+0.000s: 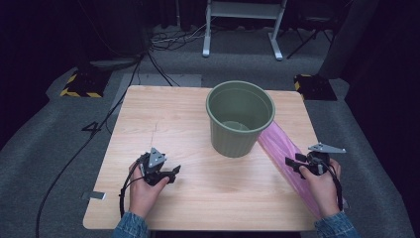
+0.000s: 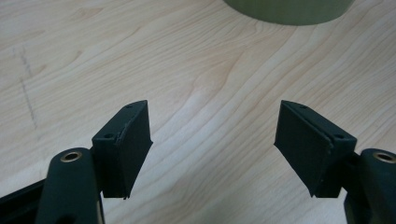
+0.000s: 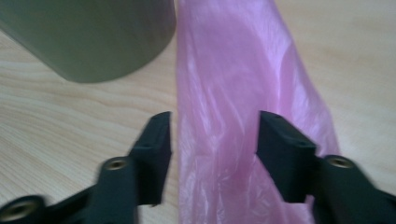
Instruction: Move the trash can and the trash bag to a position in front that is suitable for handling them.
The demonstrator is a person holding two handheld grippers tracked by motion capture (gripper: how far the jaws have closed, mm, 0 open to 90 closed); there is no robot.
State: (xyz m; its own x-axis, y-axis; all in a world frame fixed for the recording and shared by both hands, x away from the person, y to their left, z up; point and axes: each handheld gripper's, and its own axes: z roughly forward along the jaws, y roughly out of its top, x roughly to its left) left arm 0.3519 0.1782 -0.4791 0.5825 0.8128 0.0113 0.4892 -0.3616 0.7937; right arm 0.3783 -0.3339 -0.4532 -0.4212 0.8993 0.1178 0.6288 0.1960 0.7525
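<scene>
The right gripper (image 1: pixel 292 162) sits at about four o'clock from the green bin (image 1: pixel 239 118), its jaws spread apart and straddling the pink plastic bag (image 1: pixel 285 151) without pinching it. In the right gripper view the film (image 3: pixel 224 116) runs up between the two black pads toward the bin's wall (image 3: pixel 93 37), lying flat on the wooden table (image 1: pixel 173 129). The bag stretches from the bin's base at roughly five o'clock down toward the table's near right edge, passing under the person's right hand (image 1: pixel 322 186). The left gripper (image 1: pixel 166 173), at about seven o'clock from the bin, is likewise wide open over bare wood (image 2: pixel 210 93) and holds nothing.

The likeliest trouble is a poor bite: the film is thin and lies flush on the wood, so the pads could close on the table and skid over the plastic, or catch only one layer. A pull toward the bin might also drag the bag against the bin's foot and nudge the bin (it looks light).

Whether the bag's far end is tucked under the bin or merely touches it cannot be told. The bag's near end is covered by the hand and forearm, so its mouth is out of sight. The right gripper view is slightly blurred.
</scene>
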